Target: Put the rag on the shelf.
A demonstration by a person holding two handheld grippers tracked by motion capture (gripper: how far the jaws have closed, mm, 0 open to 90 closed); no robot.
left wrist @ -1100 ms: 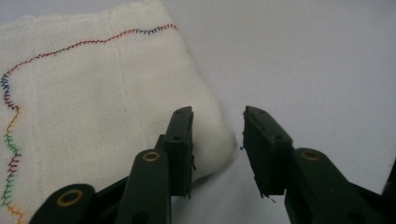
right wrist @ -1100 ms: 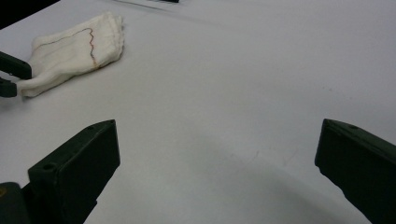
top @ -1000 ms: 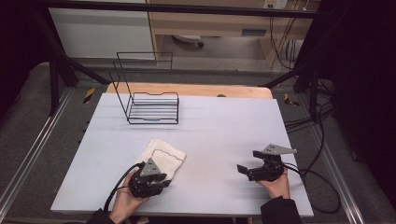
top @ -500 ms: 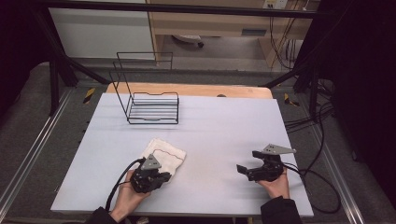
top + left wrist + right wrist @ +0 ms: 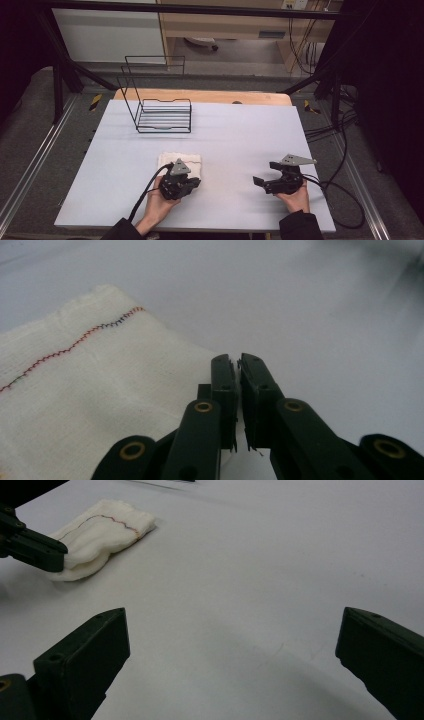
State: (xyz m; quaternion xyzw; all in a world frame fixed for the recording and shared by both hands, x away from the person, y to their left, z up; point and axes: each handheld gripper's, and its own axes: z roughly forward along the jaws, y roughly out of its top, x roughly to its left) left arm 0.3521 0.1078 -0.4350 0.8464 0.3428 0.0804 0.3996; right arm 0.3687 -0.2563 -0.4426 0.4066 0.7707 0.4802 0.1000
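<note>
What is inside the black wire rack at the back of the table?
Nothing visible: through the black wire rack you see only the pale table. Its thin wires hide almost nothing.

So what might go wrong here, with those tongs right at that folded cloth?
Two risks, I think. The left tongs look shut at the very edge of the folded white cloth; I cannot tell if any fabric is caught, so a lift might slip off or unfold it. The right tongs hang open over bare table, well apart from the cloth, too far to steady it.
</note>
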